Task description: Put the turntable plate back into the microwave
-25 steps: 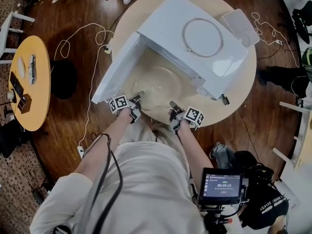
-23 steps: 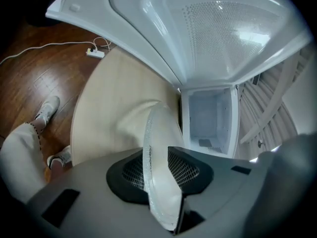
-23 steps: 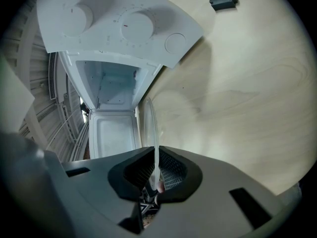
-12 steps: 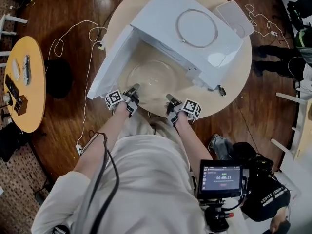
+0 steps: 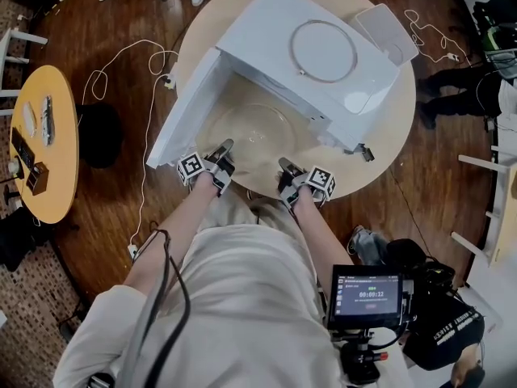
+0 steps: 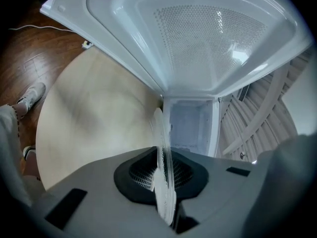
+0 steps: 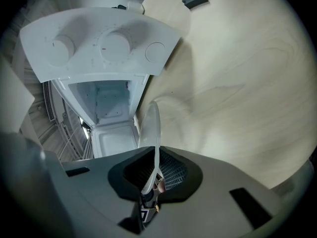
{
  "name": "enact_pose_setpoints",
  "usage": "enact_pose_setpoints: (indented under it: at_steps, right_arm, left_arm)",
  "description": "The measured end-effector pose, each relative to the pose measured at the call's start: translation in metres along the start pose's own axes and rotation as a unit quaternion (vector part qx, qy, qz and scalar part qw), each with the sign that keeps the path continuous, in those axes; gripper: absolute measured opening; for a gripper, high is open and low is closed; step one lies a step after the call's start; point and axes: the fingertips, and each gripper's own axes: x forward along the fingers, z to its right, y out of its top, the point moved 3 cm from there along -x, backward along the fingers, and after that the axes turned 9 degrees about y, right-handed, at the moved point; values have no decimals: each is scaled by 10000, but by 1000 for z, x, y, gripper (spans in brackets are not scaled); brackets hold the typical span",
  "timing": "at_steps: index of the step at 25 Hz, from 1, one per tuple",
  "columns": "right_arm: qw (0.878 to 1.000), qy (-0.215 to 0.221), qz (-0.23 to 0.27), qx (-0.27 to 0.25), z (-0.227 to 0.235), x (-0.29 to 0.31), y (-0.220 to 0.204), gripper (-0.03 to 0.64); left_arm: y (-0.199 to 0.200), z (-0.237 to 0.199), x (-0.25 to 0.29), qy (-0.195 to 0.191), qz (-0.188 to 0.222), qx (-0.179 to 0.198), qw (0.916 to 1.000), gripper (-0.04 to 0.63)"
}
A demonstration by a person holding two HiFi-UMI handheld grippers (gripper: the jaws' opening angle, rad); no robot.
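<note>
The clear glass turntable plate (image 5: 246,136) is in front of the white microwave (image 5: 315,55), whose door (image 5: 190,107) swings open to the left. My left gripper (image 5: 224,148) has just been closing and is shut on the plate's near-left rim (image 6: 161,148), which stands edge-on between the jaws (image 6: 166,182). My right gripper (image 5: 284,166) is shut on the near-right rim (image 7: 150,128), pinched deep in the jaws (image 7: 151,182). The empty oven cavity (image 7: 111,113) lies straight ahead. A roller ring (image 5: 323,51) rests on the microwave's top.
The microwave stands on a round pale table (image 5: 388,136) with a white tray (image 5: 388,31) behind it and a small black part (image 5: 367,153) at its right. A yellow side table (image 5: 40,136) stands left. Cables cross the wooden floor; a monitor rig (image 5: 367,297) is near right.
My left gripper's jaws, wide open beside the plate a second ago, have closed on its rim and the hand has risen slightly. The right gripper keeps its grip and place.
</note>
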Motion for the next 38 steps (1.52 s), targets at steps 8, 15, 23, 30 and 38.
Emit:
enact_pose_setpoints:
  at_steps: [8, 15, 23, 30, 38]
  right_arm:
    - [9997, -47, -176, -133, 2, -7, -2, 34]
    - [9967, 39, -346, -738, -13, -7, -4, 34]
    - [9894, 103, -578, -1330, -29, -8, -5, 50]
    - [9876, 278, -483, -1465, -44, -12, -1, 98]
    - [9819, 481, -475, -1772, -71, -16, -7, 98]
  left_arm:
    - [-10, 8, -6, 6, -16, 54, 10000, 32]
    - [-13, 24, -16, -202, 108, 97, 9997, 32]
    - [-14, 43, -24, -429, 207, 88, 9988, 34]
    - [-20, 61, -32, -665, 244, 66, 9975, 34]
    - [-20, 81, -46, -881, 377, -19, 9954, 34]
